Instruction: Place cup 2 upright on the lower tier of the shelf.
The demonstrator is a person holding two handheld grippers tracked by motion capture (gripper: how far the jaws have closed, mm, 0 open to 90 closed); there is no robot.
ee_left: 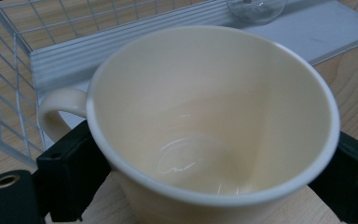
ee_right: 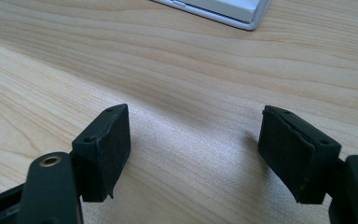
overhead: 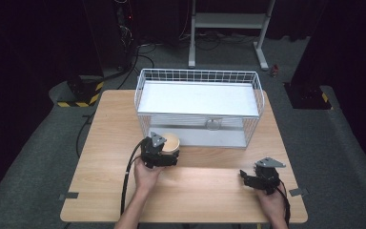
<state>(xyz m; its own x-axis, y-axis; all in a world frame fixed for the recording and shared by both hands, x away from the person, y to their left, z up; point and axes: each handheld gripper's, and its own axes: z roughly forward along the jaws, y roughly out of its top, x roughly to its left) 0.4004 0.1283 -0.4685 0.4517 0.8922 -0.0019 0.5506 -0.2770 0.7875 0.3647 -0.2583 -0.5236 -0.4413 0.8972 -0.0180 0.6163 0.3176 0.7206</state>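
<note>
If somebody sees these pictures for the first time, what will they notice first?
Probably the cream mug, clamped in the left gripper right before the white wire rack at the table's far side. Next, the right gripper, open and holding nothing above the bare wooden table, near its right front corner.
</note>
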